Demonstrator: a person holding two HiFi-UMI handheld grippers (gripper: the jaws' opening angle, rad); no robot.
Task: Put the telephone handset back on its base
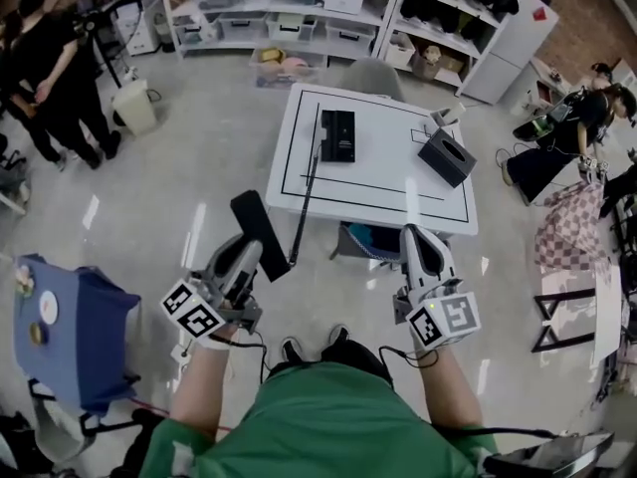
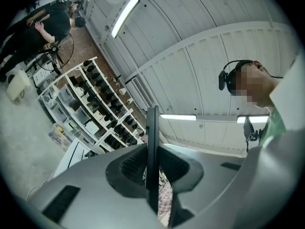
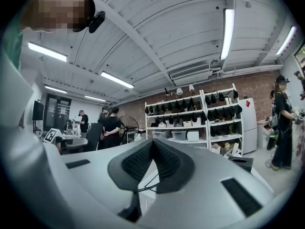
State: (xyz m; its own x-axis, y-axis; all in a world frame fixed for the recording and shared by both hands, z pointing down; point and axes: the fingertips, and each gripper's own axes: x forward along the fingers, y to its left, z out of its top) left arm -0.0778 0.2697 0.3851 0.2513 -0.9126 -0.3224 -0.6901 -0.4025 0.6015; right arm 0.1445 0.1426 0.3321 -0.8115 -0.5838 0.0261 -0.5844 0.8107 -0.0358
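Observation:
The black telephone base (image 1: 337,135) lies on the white table (image 1: 398,203), near its far left part. A dark cord (image 1: 305,202) runs from the base off the table's front edge to the black handset (image 1: 261,233). My left gripper (image 1: 251,251) is shut on the handset and holds it in the air in front of the table's left corner. In the left gripper view the handset (image 2: 152,147) stands edge-on between the pads. My right gripper (image 1: 419,239) hovers at the table's front right, jaws shut with nothing in them; its pads (image 3: 138,161) meet at the tip.
A black tissue box (image 1: 447,156) sits on the table's right side. Something blue is tucked under the table's front edge (image 1: 370,239). A blue-covered stand (image 1: 70,327) is at the left. Shelving (image 1: 279,8) lines the back wall. People stand at far left (image 1: 50,78) and far right (image 1: 567,137).

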